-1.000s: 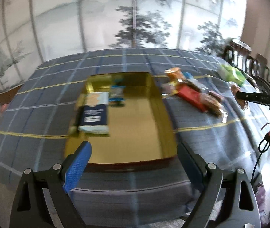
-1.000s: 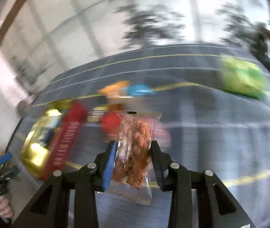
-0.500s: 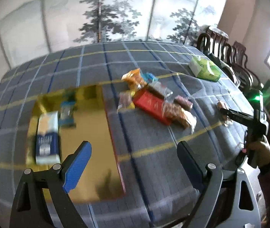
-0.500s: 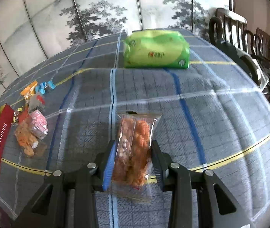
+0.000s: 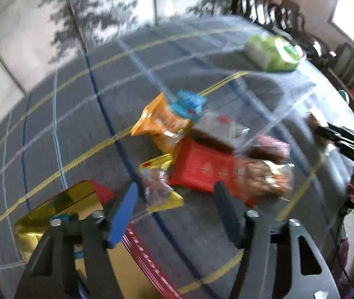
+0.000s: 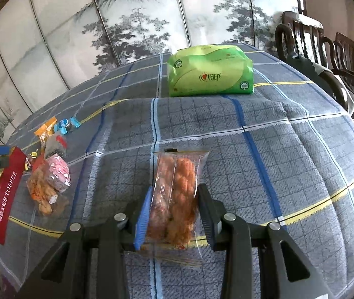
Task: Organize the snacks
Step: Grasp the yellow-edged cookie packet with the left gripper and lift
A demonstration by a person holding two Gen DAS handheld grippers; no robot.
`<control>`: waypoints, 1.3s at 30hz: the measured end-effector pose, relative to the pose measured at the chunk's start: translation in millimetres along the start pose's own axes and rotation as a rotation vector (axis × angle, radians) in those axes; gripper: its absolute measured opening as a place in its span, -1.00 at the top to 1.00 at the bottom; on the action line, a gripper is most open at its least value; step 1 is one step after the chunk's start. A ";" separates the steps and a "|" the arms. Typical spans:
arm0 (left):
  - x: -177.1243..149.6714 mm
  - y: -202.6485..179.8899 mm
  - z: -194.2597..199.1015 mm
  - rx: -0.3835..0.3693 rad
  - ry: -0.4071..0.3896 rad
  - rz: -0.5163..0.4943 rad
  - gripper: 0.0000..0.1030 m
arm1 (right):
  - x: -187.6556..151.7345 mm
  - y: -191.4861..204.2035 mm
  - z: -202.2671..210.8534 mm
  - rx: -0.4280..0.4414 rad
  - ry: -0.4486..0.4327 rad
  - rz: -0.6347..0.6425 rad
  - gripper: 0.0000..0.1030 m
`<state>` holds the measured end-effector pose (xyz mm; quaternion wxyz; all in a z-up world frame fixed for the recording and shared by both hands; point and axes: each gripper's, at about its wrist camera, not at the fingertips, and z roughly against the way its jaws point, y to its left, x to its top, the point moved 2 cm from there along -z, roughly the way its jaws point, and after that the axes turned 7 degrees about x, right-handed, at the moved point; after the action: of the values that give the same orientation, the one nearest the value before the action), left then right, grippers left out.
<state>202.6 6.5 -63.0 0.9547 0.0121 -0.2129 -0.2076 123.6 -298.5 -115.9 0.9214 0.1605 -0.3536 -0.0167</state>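
Observation:
My right gripper (image 6: 173,199) is shut on a clear packet of orange fried twists (image 6: 177,186), held low over the blue checked cloth. My left gripper (image 5: 174,211) hangs over the snack pile with its jaws closing; a small clear packet with yellow edges (image 5: 160,191) lies between the fingertips, and the pads are not touching it. The pile holds an orange packet (image 5: 162,122), a blue packet (image 5: 186,104), a red box (image 5: 201,169) and a pink packet (image 5: 271,144). The gold tray (image 5: 59,204) with its red toffee wall (image 6: 4,194) is at the lower left.
A green tissue pack (image 6: 211,74) stands at the far side of the table. Dark wooden chairs (image 6: 326,49) line the right edge. A painted folding screen closes off the back. The other gripper (image 5: 336,134) shows at the right of the blurred left wrist view.
The left wrist view has swung from the gold tray to the snack pile, and its jaws have narrowed. The right gripper came down over the cloth with the twists packet, then kept still.

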 end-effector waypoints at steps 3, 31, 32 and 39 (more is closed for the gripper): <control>4.2 8.8 -15.8 -0.029 0.036 0.030 -0.06 | -0.3 0.2 0.1 0.009 -0.002 0.001 0.28; -15.6 3.2 18.0 -0.029 -0.098 0.188 0.60 | 0.2 0.6 0.0 0.028 -0.004 -0.004 0.27; -18.3 1.4 23.4 -0.037 -0.105 0.198 0.60 | 0.2 0.5 -0.1 0.027 -0.003 -0.002 0.27; -47.7 -25.7 42.2 -0.087 -0.109 0.237 0.60 | 0.1 0.1 -0.1 0.026 -0.003 -0.002 0.27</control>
<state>135.9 4.9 -46.7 0.9591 -0.0658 -0.2552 -0.1029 123.7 -298.4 -115.9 0.9186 0.1729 -0.3552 -0.0130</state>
